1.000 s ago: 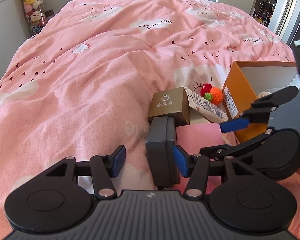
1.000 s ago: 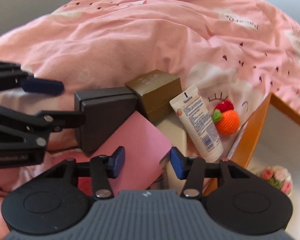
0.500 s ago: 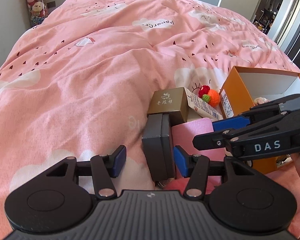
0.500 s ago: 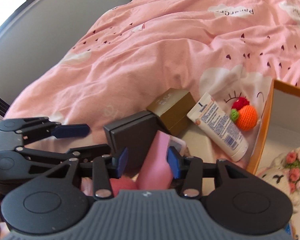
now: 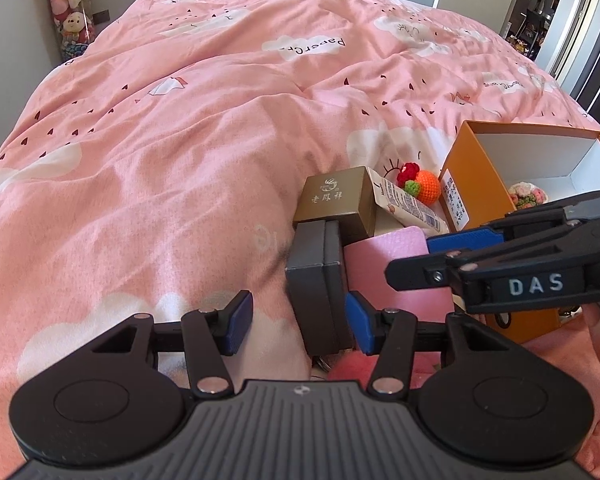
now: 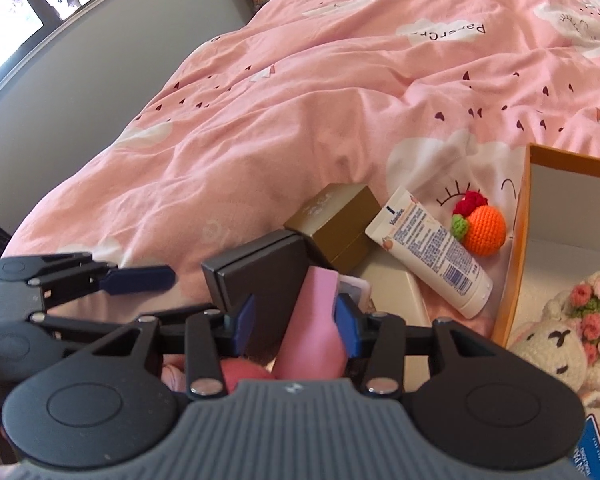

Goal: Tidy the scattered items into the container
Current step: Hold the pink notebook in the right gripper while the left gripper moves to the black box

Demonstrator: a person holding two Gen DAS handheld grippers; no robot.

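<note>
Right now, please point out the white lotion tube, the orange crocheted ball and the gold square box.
white lotion tube [image 6: 432,254]: right wrist view, printed middle.
orange crocheted ball [image 6: 486,230]: right wrist view, orange body.
gold square box [image 5: 334,196]: left wrist view, lid top.

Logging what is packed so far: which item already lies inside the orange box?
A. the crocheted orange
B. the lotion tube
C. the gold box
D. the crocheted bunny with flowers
D: the crocheted bunny with flowers lies inside the orange box; the other three items lie outside it on the bedspread.

Tube [image 6: 430,254] lies between carton [image 6: 334,226] and container [image 6: 518,248].
</note>
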